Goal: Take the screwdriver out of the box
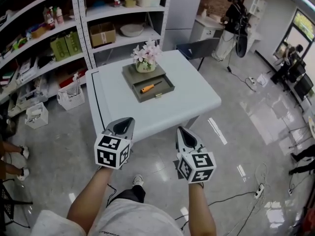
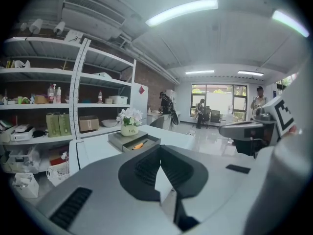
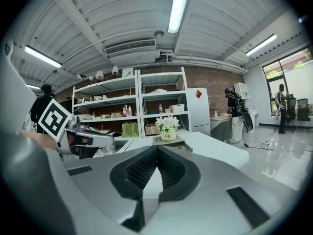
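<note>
The orange-handled screwdriver (image 1: pixel 150 87) lies in the open drawer of the flat grey box (image 1: pixel 169 89), toward the white table's (image 1: pixel 197 100) far edge. The left gripper (image 1: pixel 126 122) and right gripper (image 1: pixel 181 131) hover off its near edge, well short of the screwdriver, jaws closed together and empty.

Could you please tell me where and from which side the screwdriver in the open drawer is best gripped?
Grip the orange handle, its thickest part, from straight above, closing across it. The screwdriver lies flat and slantwise in the drawer, whose walls likely block a sideways approach.
</note>
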The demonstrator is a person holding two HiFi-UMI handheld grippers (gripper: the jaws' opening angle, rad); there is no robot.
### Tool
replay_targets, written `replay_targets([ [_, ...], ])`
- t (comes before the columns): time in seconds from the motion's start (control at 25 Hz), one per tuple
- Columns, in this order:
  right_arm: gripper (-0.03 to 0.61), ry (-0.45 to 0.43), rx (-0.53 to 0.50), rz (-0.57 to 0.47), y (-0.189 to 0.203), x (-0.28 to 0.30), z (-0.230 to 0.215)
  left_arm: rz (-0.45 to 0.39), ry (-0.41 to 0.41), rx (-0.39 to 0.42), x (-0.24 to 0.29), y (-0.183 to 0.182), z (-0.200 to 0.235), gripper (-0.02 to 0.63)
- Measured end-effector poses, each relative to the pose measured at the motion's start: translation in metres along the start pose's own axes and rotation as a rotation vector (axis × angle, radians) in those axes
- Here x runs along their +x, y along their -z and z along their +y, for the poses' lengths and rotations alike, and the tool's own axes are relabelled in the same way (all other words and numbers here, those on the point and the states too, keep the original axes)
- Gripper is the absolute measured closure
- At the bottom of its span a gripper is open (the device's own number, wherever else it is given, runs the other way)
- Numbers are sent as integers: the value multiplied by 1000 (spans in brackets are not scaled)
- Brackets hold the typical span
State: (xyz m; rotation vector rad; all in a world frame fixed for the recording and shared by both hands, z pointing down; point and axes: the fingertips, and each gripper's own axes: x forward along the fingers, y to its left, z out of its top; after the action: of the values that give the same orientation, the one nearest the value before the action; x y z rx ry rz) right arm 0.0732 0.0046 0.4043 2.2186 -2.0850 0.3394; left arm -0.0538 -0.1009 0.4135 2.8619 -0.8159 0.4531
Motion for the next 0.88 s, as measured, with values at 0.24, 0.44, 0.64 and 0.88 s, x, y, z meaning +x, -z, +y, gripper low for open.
replay_targets([
  [0.24, 573, 3, 10, 36, -13, 57, -5, 23, 30, -16, 42, -8, 38, 611],
  [0.44, 572, 3, -4, 62, -23, 97, -6, 14, 43, -42, 66, -16, 68, 611],
  [0.64, 572, -1, -19, 68, -33, 126, -4, 8, 49, -52, 80, -20, 87, 611],
  [0.88, 572, -14, -19, 68, -33, 153, -8, 20, 42, -44, 99, -21, 103, 611],
])
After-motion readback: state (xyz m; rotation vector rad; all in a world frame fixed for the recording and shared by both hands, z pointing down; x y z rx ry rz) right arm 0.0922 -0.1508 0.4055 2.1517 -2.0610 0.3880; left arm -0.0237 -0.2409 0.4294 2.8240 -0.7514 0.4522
